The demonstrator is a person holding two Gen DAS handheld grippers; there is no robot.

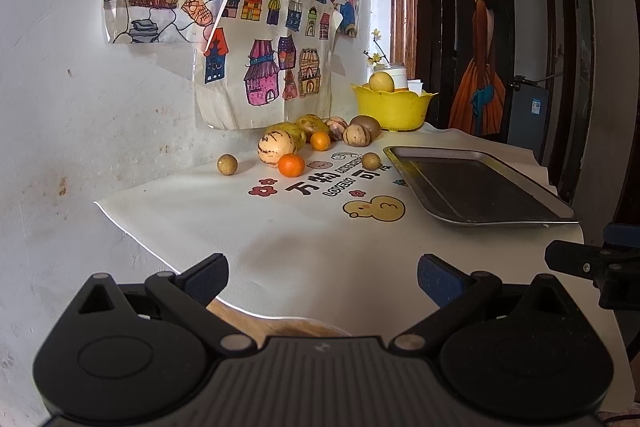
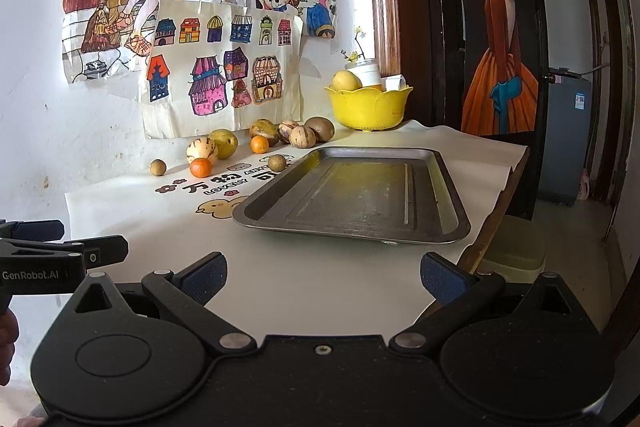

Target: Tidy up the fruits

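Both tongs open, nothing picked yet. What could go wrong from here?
1. The fruits are round and loose on the cloth; the small brown one sits alone and could roll off if nudged.
2. The cluster by the wall is tight: grabbing the striped fruit may knock away the orange touching it.
3. The tray sits near the table edge; a push could shift it off.

Left tongs [image 1: 322, 281] and right tongs [image 2: 322, 279] hover side by side, jaws spread wide, both empty.

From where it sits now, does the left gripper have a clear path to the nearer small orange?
Probably yes. The left gripper is open, and only bare tablecloth lies between it and the orange; the tray sits off right.
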